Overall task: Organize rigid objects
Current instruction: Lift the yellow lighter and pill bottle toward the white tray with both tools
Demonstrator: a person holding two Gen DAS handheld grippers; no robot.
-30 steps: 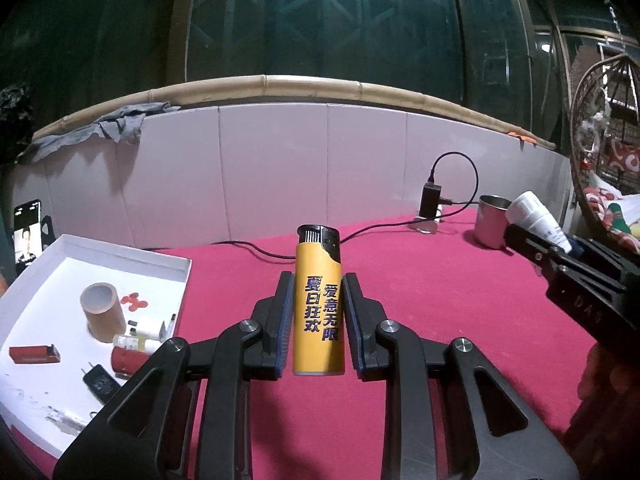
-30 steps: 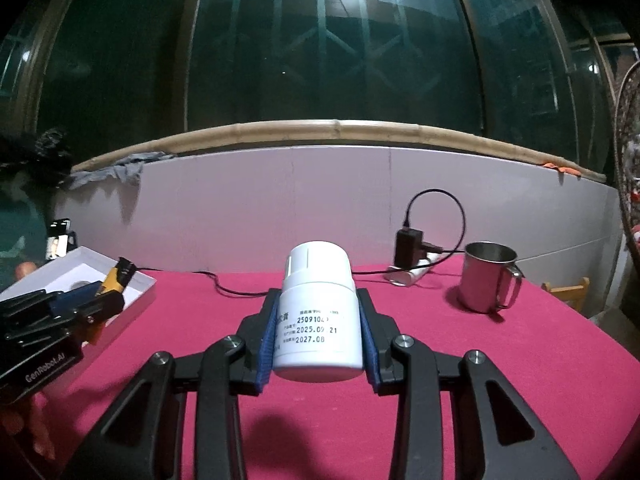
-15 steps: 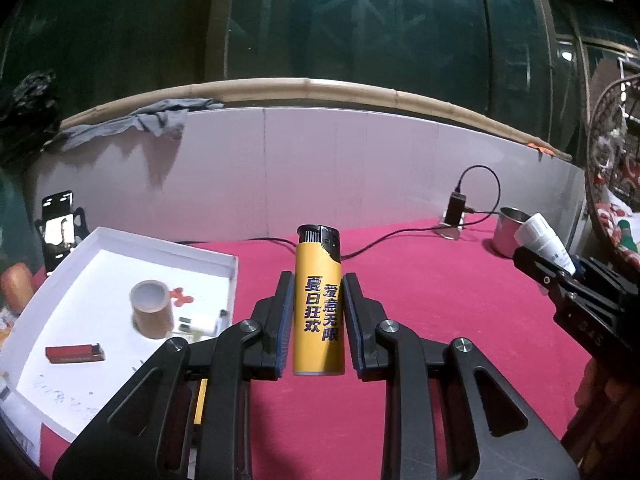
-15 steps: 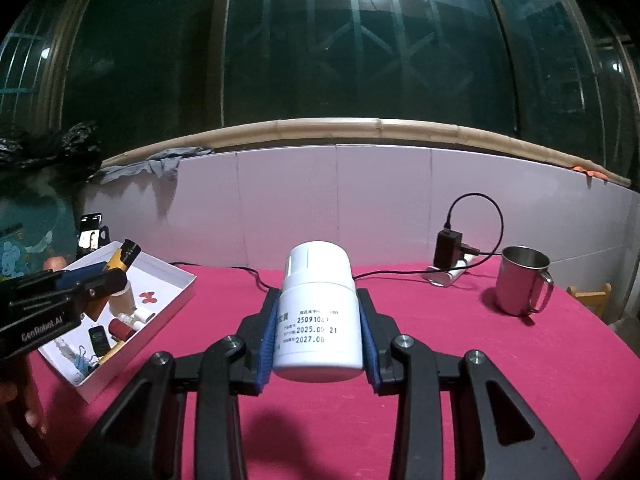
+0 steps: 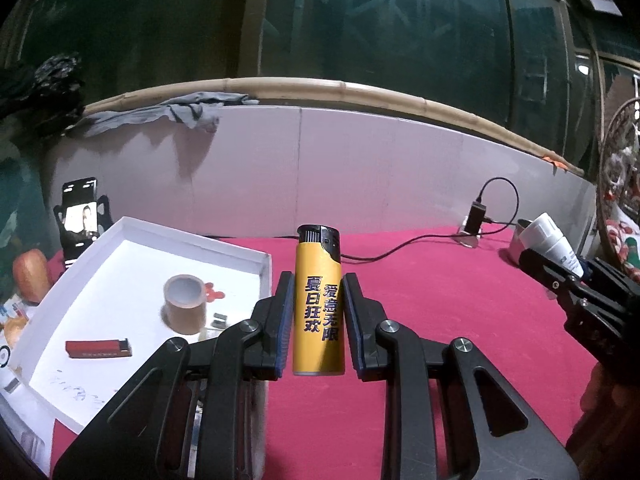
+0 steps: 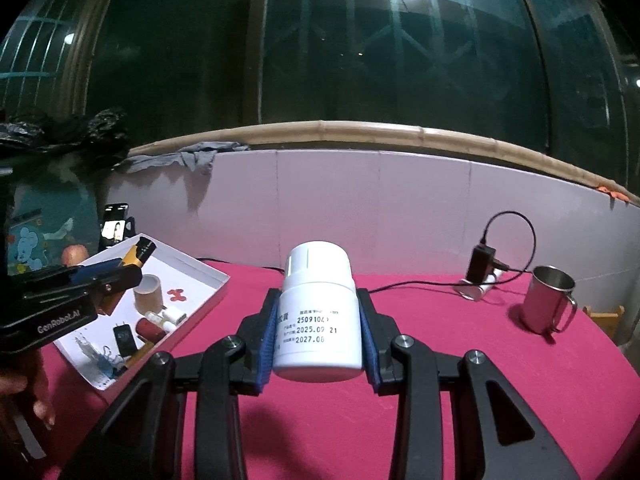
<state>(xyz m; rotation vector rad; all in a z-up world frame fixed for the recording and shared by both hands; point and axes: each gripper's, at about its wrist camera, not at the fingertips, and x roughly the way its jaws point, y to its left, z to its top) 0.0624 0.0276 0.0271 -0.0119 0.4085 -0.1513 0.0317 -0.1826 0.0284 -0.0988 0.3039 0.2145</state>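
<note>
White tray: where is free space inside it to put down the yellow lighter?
In the white tray, the floor is bare between the tape roll and the far wall, also left of the red lighter. Its near end is crowded with small items.

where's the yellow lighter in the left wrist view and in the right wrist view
Left wrist view: yellow lighter stands upright at centre, clamped in the left gripper.
Right wrist view: it shows at far left, over the white tray.
Shared landmark: the tape roll in that tray.
</note>
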